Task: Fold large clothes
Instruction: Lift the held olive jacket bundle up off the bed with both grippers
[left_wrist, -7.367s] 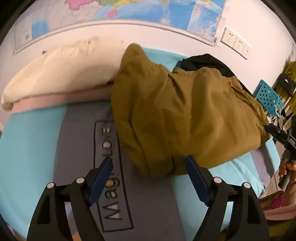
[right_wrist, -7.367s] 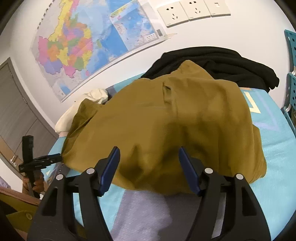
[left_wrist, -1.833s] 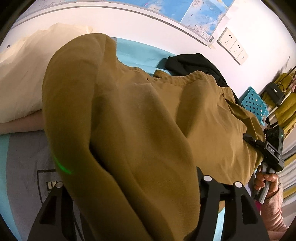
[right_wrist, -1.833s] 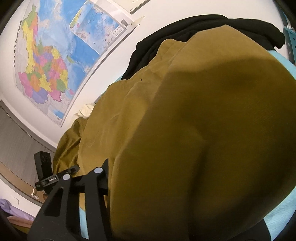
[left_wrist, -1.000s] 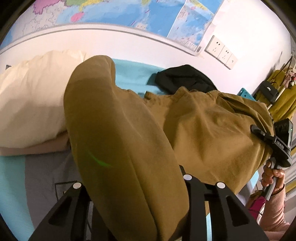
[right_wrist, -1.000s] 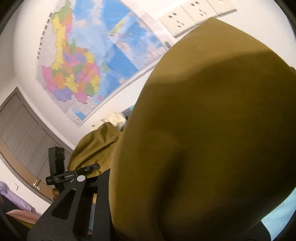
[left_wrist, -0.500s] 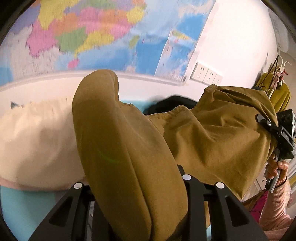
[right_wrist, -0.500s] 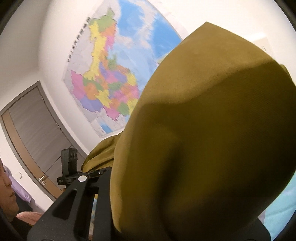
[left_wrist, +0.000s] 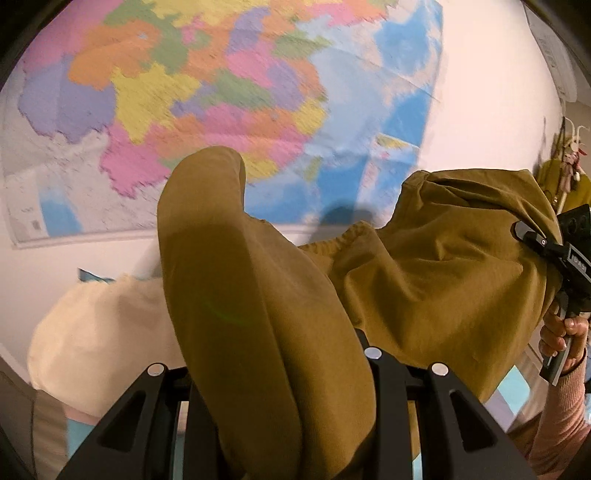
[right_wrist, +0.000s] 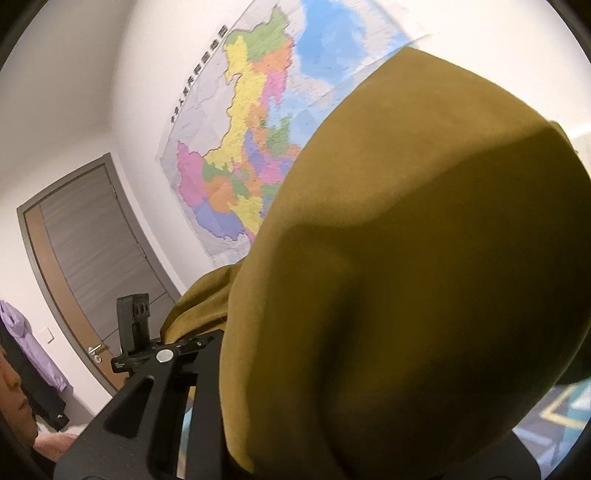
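Observation:
A large mustard-brown garment (left_wrist: 424, 280) hangs in the air between both grippers, lifted off the bed. My left gripper (left_wrist: 280, 373) is shut on one bunched end of it; the cloth drapes over the fingers and hides them. My right gripper (right_wrist: 332, 369) is shut on the other end, which fills most of the right wrist view (right_wrist: 406, 277). The right gripper also shows at the right edge of the left wrist view (left_wrist: 554, 254), held by a hand. The left gripper shows in the right wrist view (right_wrist: 147, 350).
A coloured wall map (left_wrist: 184, 81) hangs behind, also in the right wrist view (right_wrist: 243, 147). A cream pillow (left_wrist: 99, 332) lies on the bed below. A grey door (right_wrist: 88, 251) stands at the left. Blue bedding (right_wrist: 554, 417) shows at the lower right.
Both grippers have risen further with the garment and tilted upward, so the map now fills the background. The garment is clear of the bed and stretched between them.

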